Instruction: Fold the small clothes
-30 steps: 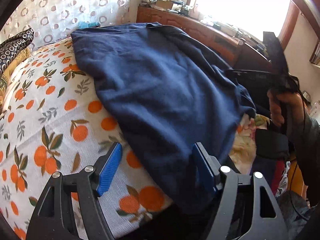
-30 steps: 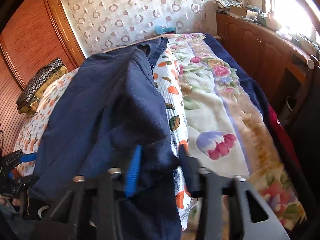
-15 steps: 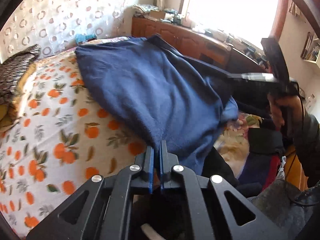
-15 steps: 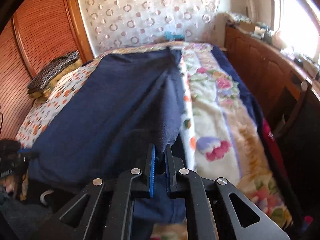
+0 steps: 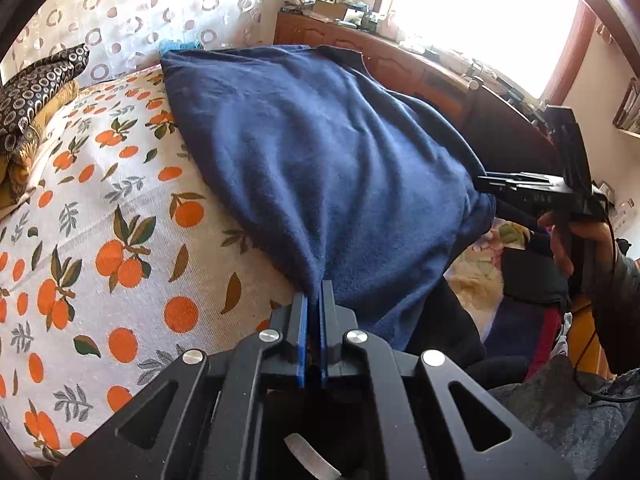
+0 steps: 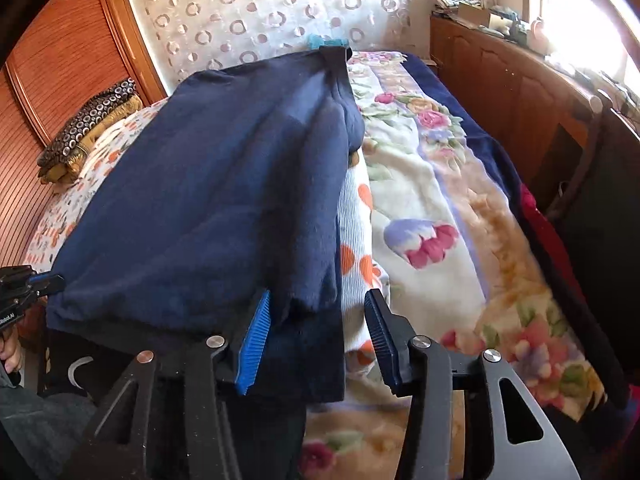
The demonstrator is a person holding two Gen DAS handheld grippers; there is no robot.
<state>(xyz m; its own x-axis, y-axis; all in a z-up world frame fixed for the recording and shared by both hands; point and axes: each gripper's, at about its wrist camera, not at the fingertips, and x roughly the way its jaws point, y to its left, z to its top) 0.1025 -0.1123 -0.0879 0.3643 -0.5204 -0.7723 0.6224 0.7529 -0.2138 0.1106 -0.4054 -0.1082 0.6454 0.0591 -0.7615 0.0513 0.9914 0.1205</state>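
Note:
A navy blue garment (image 5: 320, 152) lies spread lengthwise on the bed; it also shows in the right wrist view (image 6: 208, 200). My left gripper (image 5: 313, 300) is shut on its near left corner at the bed's edge, and shows small at the left in the right wrist view (image 6: 44, 280). My right gripper (image 6: 316, 320) is open, its blue pads either side of the garment's near right corner, which hangs loose between them. From the left wrist view the right gripper (image 5: 486, 184) sits at that same corner.
The bed has an orange-print sheet (image 5: 100, 240) and a floral blanket (image 6: 440, 208) on the right side. Folded patterned fabric (image 5: 36, 92) lies at the far left. A wooden cabinet (image 6: 520, 92) runs along the right.
My right gripper, shut on the garment's corner half a second ago, has opened and let it go. My left gripper closed on the other corner a second ago and still holds it.

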